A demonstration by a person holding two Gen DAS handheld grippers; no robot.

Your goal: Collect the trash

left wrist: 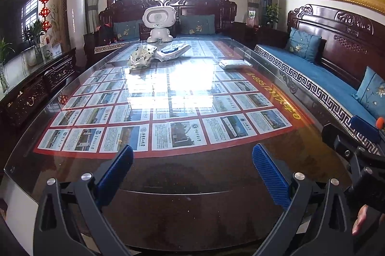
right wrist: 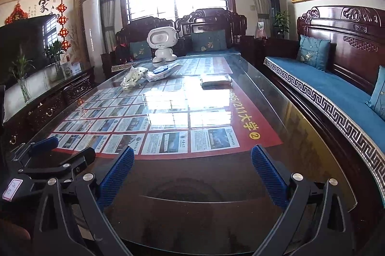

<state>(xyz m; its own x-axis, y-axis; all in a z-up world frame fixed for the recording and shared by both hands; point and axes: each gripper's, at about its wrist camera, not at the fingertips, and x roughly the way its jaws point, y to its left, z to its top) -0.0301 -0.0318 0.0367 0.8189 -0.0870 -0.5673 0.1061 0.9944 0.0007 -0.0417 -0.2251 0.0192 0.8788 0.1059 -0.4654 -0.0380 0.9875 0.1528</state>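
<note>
Both tongs, left tongs and right tongs, are hanging released over the desk, facing far wrappers for approach.
</note>
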